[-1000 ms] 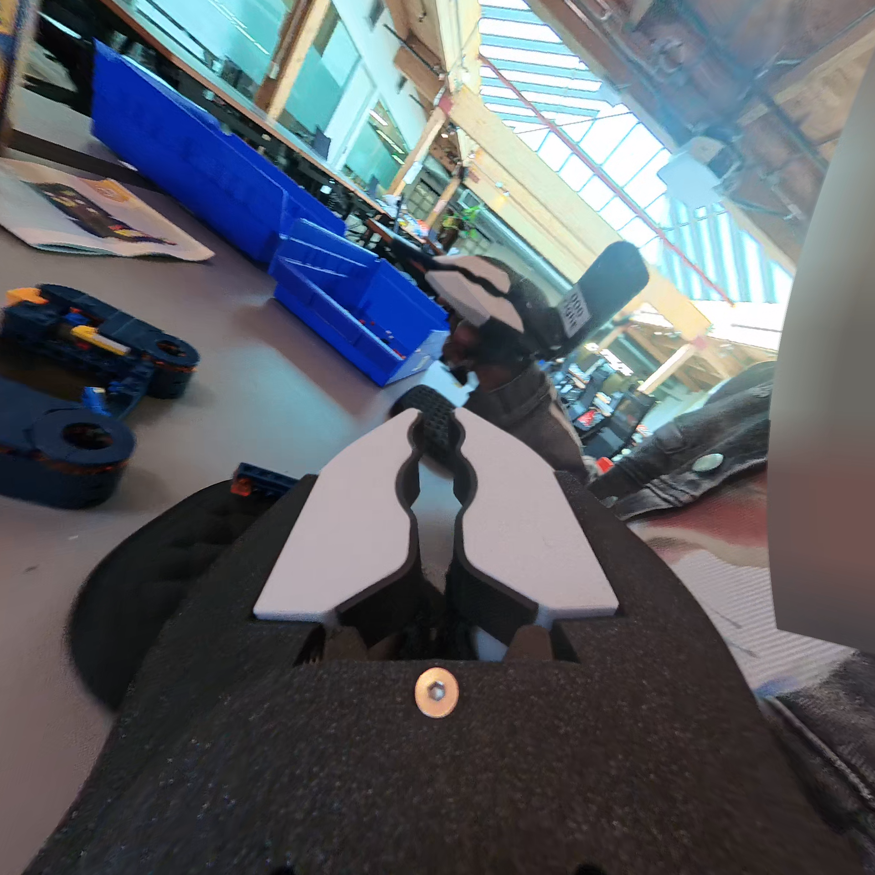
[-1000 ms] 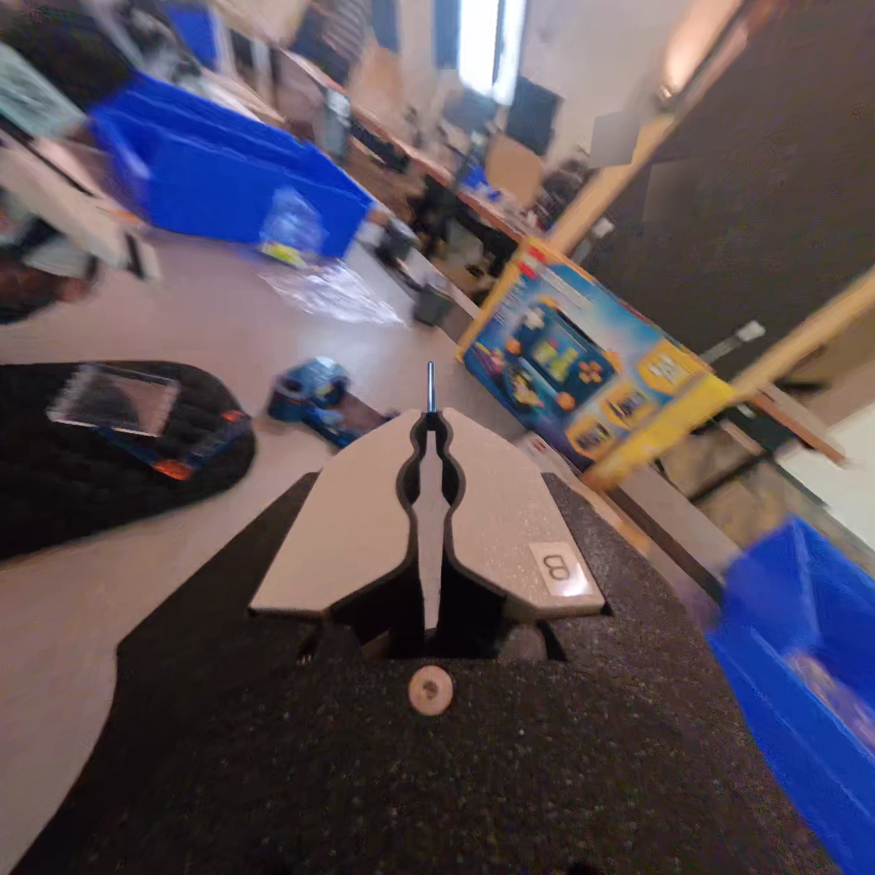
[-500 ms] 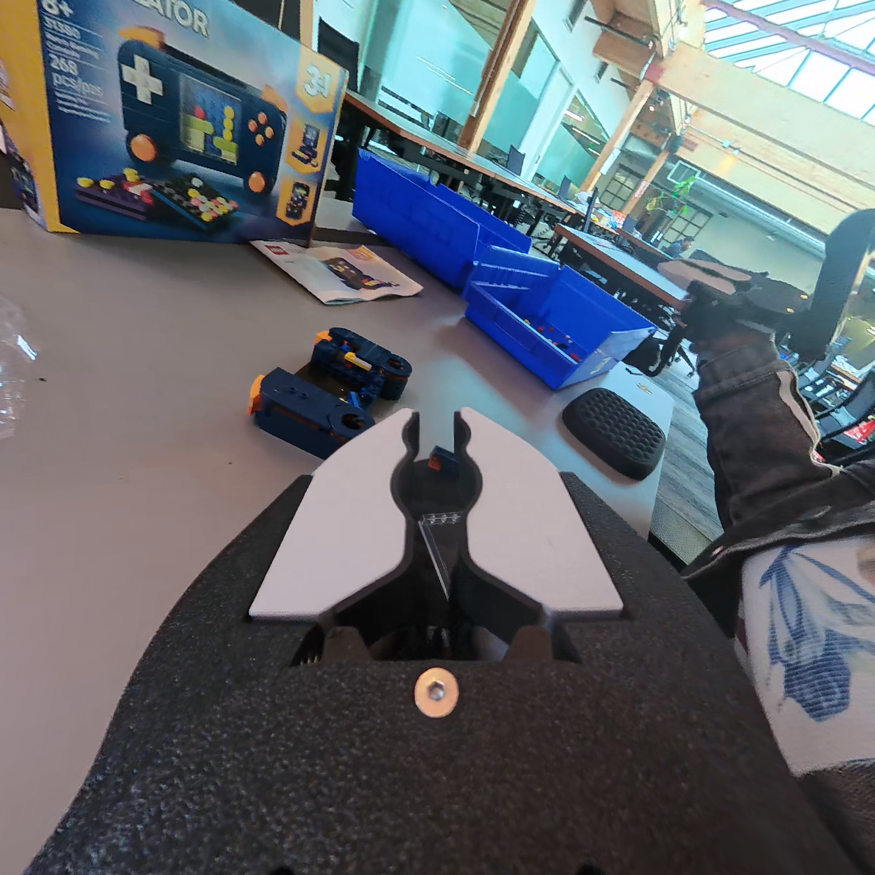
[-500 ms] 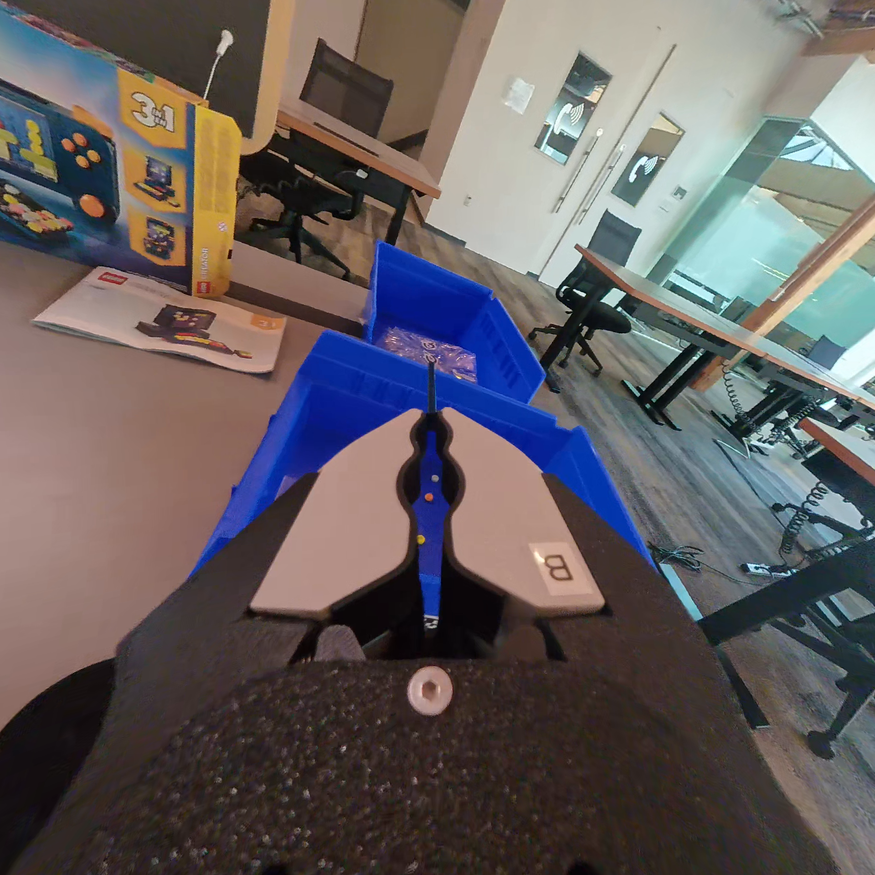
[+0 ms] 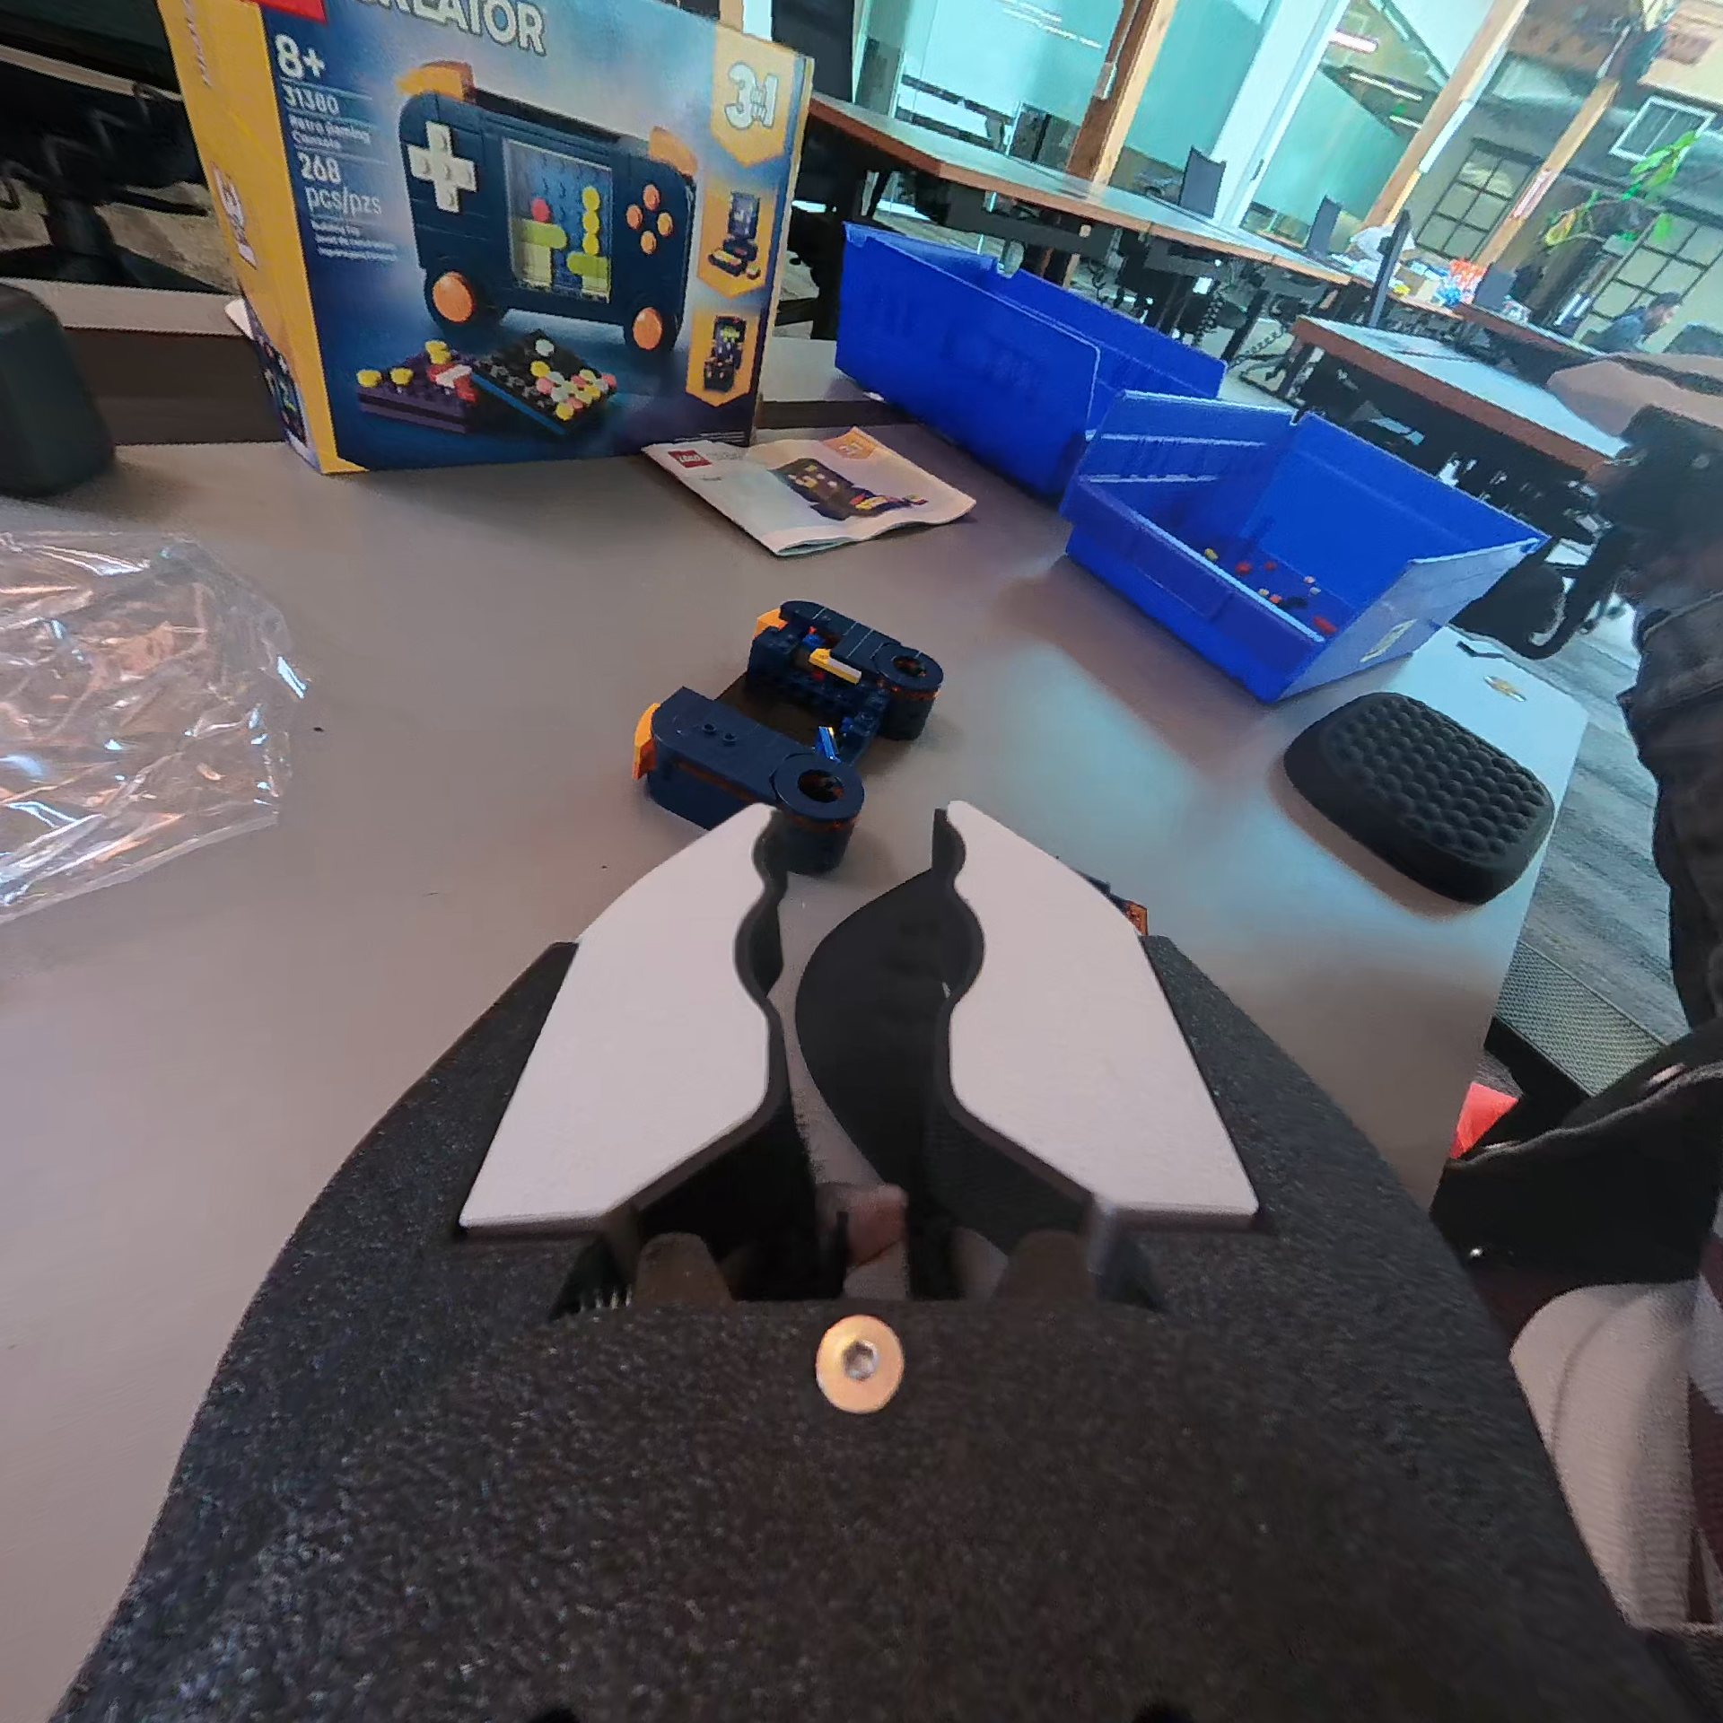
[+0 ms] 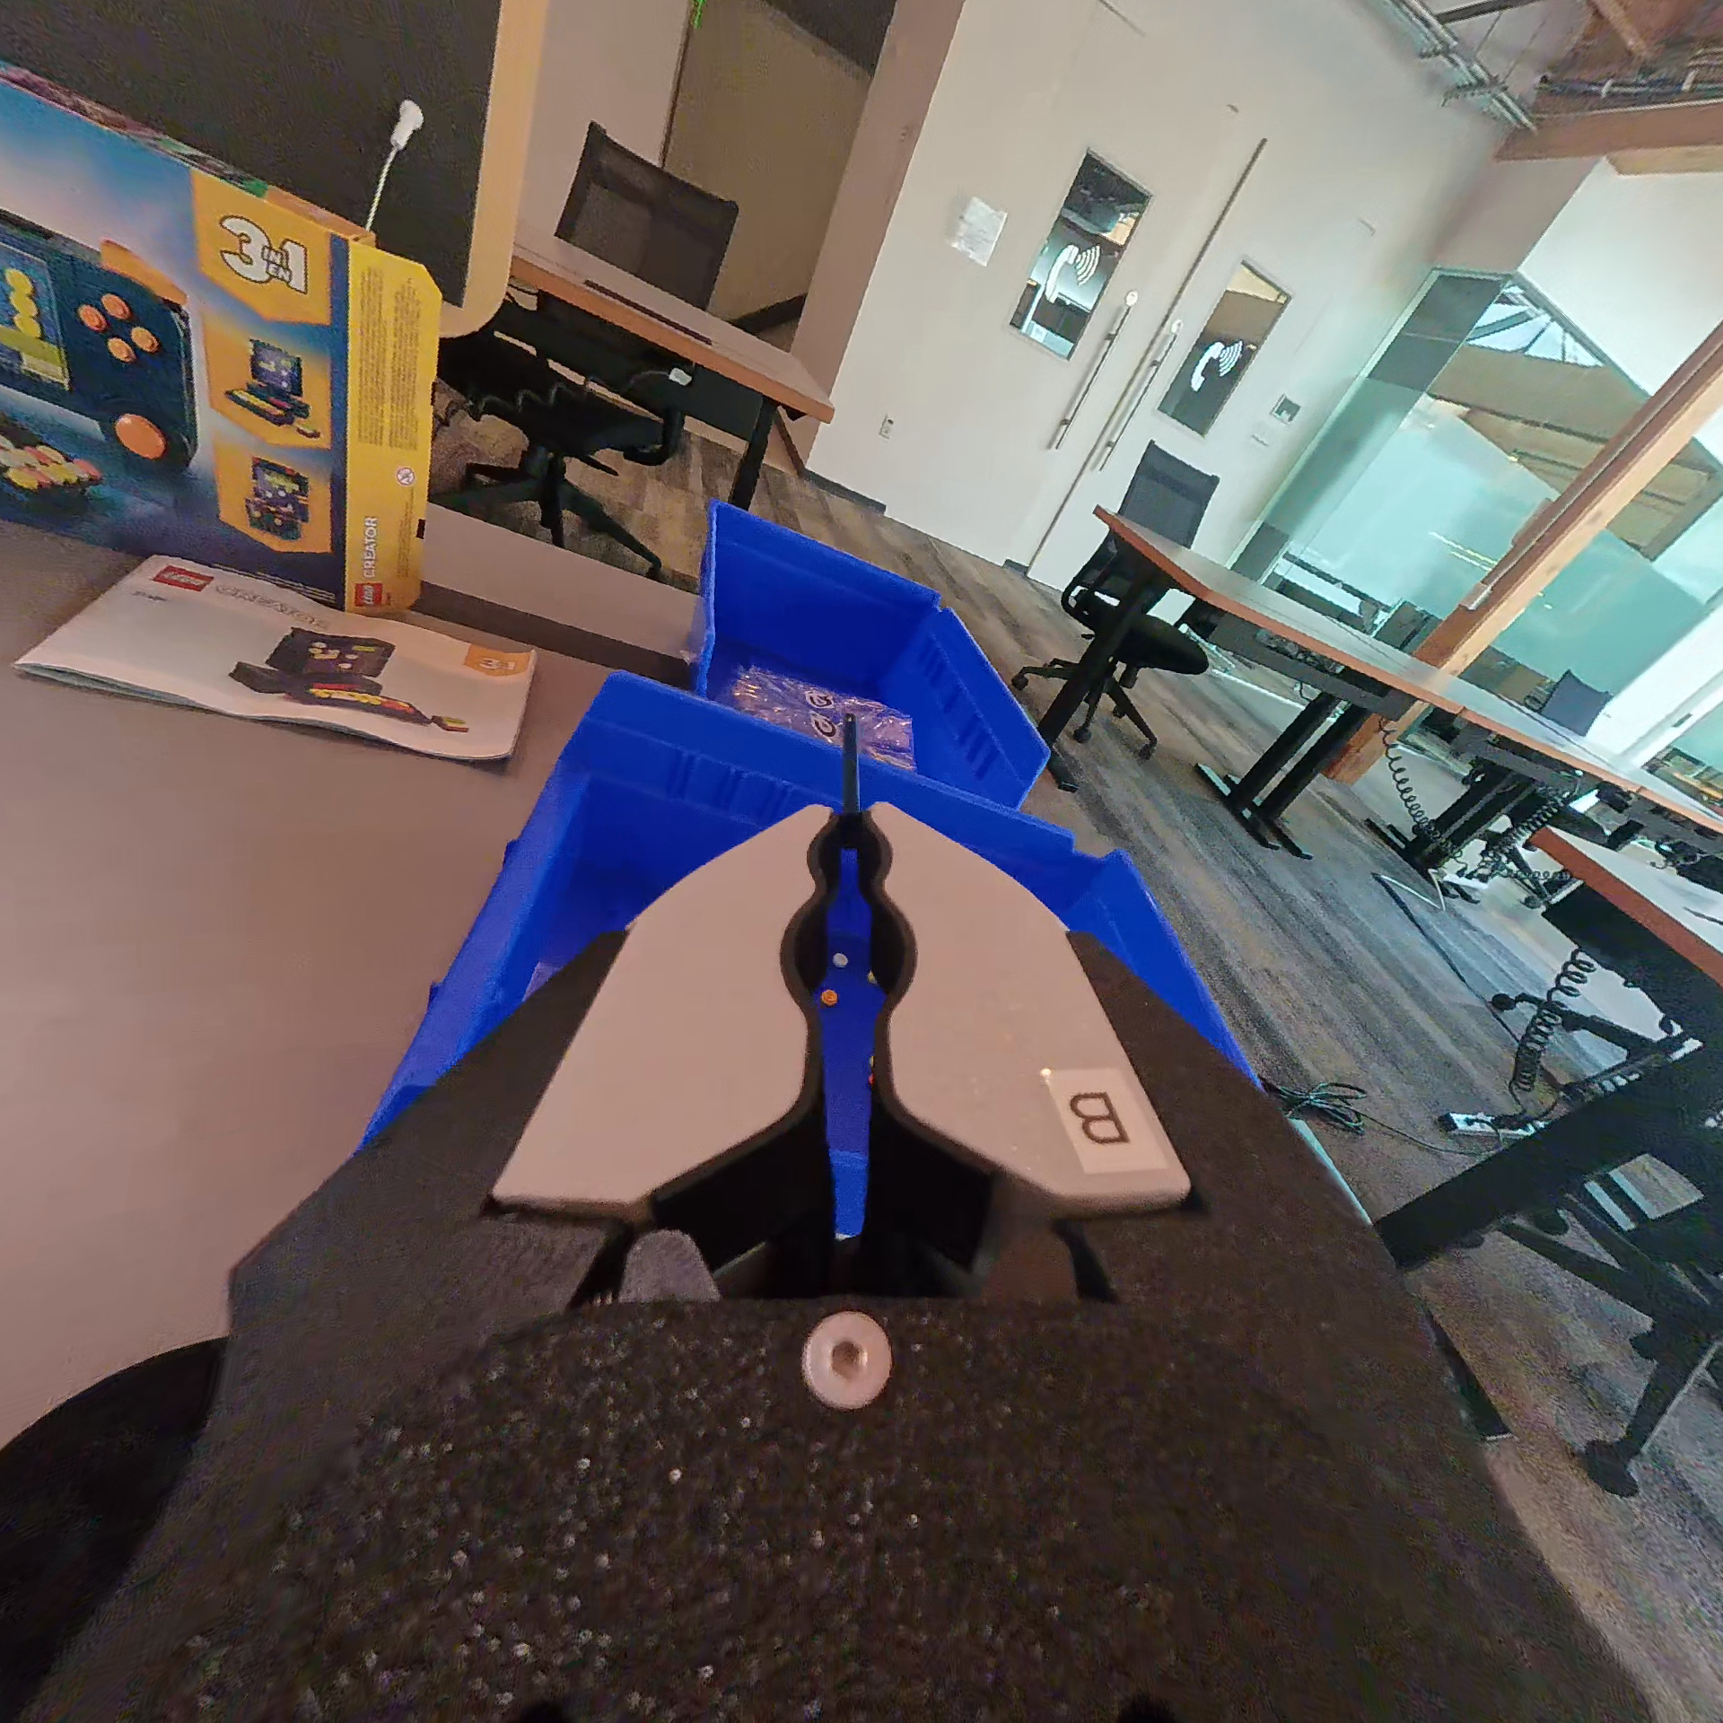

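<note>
My left gripper is open and empty, low over a black pad on the grey table. Just beyond its left fingertip lies a dark blue brick assembly with orange trim, and a second one lies behind it. My right gripper is shut on a thin black pin that sticks out past the tips. It hovers over the near blue bin, which holds small coloured pieces.
A toy set box stands at the back, with a booklet in front. Two blue bins sit at the right, beside a black honeycomb pad. A clear plastic bag lies left. The table edge is right.
The left gripper swung down from facing the ceiling to the table and its jaws opened wider. The right gripper swung over to the blue bins, still holding the pin.
</note>
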Tool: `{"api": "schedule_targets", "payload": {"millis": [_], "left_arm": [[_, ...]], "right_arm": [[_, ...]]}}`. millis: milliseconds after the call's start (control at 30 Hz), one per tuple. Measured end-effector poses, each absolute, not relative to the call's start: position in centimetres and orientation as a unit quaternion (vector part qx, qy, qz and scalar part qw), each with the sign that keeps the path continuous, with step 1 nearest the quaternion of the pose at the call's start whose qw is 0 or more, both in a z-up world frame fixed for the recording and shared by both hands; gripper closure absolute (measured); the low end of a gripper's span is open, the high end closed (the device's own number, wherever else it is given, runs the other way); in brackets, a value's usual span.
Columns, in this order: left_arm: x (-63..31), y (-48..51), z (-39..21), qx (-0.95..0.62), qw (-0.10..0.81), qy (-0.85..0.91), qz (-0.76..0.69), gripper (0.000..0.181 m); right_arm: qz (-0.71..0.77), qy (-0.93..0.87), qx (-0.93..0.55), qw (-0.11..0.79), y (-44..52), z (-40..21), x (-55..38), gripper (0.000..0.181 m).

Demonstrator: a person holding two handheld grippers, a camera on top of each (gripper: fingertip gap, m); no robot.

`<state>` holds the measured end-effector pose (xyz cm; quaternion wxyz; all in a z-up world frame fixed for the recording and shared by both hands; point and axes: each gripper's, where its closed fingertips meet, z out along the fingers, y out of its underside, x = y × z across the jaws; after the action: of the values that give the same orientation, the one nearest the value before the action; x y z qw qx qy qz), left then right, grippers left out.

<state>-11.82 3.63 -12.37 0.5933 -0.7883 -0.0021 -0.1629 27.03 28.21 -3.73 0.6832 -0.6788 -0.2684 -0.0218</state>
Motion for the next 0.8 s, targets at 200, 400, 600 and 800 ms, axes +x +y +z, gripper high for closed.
{"api": "schedule_targets", "payload": {"millis": [200,400,600,800], "left_arm": [[-12.9,3.6,-12.0,-0.772,0.626,0.021,-0.104,0.104],[-5.6,1.6,-13.4,-0.774,0.574,0.192,-0.186,0.098],[-4.6,2.0,-14.6,-0.786,0.564,0.198,-0.161,0.062],[-5.6,2.6,-15.4,-0.799,0.556,0.193,-0.125,0.037]], "right_arm": [[-0.023,-0.277,-0.682,0.677,28.1,-4.2,26.9,0.178],[-0.017,-0.270,-0.682,0.680,28.3,-4.5,27.2,0.179],[-0.020,-0.282,-0.678,0.678,28.3,-4.5,26.2,0.178],[-0.018,-0.295,-0.678,0.673,28.3,-4.8,26.0,0.179]]}}
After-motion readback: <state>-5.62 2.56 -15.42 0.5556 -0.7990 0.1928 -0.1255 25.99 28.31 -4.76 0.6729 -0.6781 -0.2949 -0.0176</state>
